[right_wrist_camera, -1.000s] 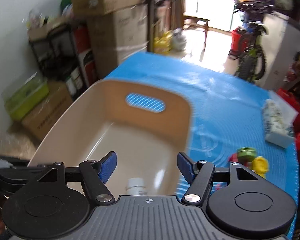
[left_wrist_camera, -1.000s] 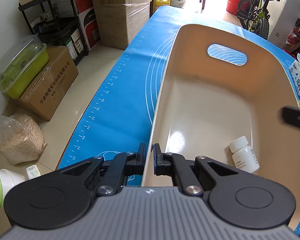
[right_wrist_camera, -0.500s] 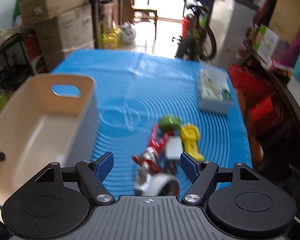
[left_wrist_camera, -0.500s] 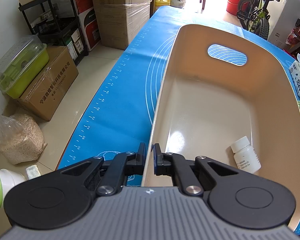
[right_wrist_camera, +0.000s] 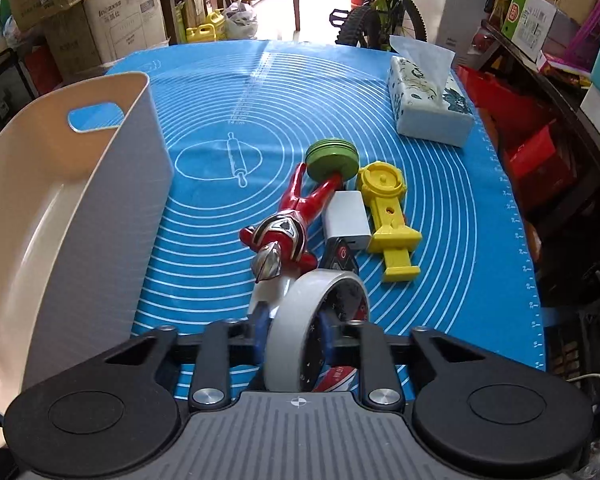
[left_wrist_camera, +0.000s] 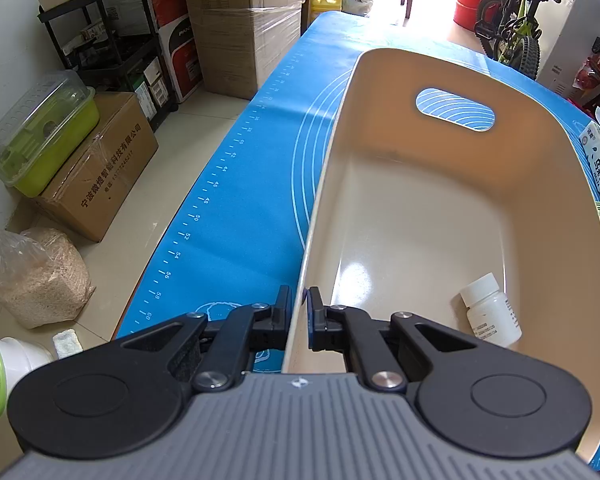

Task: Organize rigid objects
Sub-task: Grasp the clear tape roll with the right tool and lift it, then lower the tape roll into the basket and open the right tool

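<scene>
One white plastic pill bottle [left_wrist_camera: 491, 312] already lies in the beige plastic bin [left_wrist_camera: 548, 168], whose rim is clamped by the left gripper [left_wrist_camera: 299, 312], while the right gripper [right_wrist_camera: 294, 330], brought over from the bin, has its jaws closing round a white tape roll [right_wrist_camera: 300, 320] on the worktop.

Both wrist views look steeply down, sharing the bin [left_wrist_camera: 440, 184]

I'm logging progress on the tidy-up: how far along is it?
Early. Done: one white bottle lies in the beige bin, whose rim the left tool clamps. In hand: right tool closing around the tape roll. Left: red figure, yellow toy, green disc, white charger.
</scene>
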The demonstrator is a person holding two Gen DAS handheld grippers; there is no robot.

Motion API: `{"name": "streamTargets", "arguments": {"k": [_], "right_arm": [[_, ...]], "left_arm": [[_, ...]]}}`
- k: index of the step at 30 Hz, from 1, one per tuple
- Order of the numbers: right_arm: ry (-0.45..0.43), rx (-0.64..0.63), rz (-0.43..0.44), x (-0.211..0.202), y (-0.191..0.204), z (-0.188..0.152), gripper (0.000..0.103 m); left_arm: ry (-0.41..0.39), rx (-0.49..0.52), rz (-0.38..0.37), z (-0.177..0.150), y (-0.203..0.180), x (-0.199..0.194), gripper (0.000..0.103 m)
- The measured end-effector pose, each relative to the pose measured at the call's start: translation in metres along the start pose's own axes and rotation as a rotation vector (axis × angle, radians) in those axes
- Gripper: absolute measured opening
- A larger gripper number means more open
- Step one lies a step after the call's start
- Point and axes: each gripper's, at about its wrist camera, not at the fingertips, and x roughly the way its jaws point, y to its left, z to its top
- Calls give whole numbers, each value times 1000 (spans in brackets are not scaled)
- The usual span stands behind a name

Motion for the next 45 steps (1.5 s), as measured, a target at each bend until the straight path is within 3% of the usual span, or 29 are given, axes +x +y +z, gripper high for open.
{"name": "streamTargets", "arguments": {"k": [2, 10, 15, 20, 26, 32, 39, 45], "right_arm": [[-7, 2, -4, -2, -1, 0, 30], [-78, 6, -3, -24, -3, 4, 28], [-176, -4, 8, -52, 2, 19, 28], [-294, -94, -9, -78, 27, 39, 28], [-357, -186, 68, -91, 67, 63, 28], [-352, -312, 125, -76, 123, 70, 28], [-248, -414, 193, -43, 180, 55, 28], [-123, -442, 217, -12, 200, 39, 28]], "left_arm": [[0, 0, 0, 0, 0, 0, 9], [0, -2, 1, -1, 1, 0, 9], [0, -2, 1, -1, 0, 0, 9], [1, -3, 1, 0, 0, 0, 9], [0, -2, 2, -2, 1, 0, 9], [0, -1, 4, -2, 0, 0, 9], [0, 1, 4, -3, -1, 0, 9], [0, 0, 5, -2, -1, 0, 9]]}}
